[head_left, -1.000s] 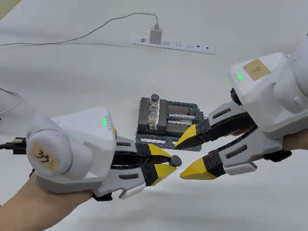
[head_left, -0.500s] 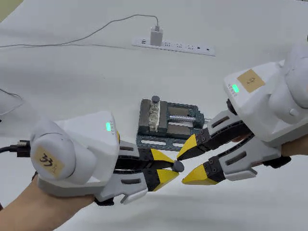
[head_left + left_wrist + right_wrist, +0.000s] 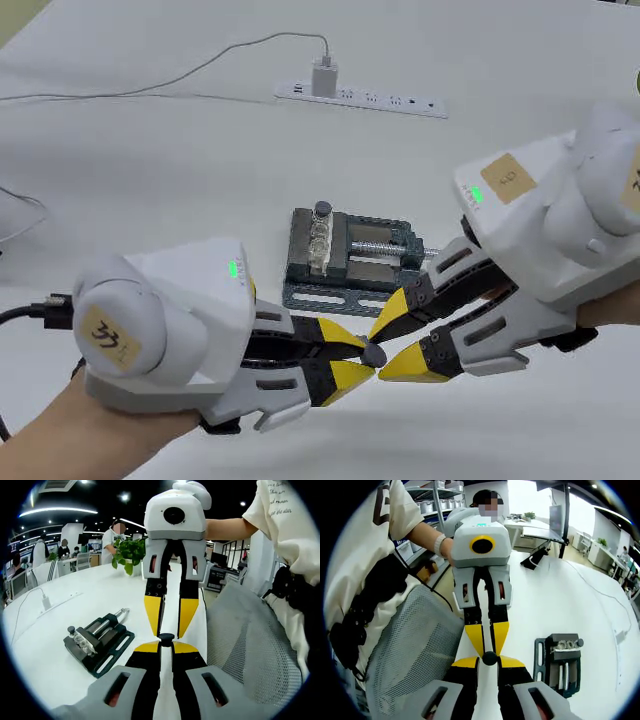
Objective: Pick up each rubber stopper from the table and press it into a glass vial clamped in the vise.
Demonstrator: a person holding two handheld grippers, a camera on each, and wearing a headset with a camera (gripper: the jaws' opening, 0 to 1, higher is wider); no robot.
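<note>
Near the front edge of the desk, the left gripper is clenched on a rubber stopper held clear of the surface. The right gripper is released, its jaws straddling that stopper, so the step in hand appears to be a gripper-to-gripper transfer. Toward the desk's middle, the vise clamps glass vials; next, the right jaws should probably close before the left jaws release.
</note>
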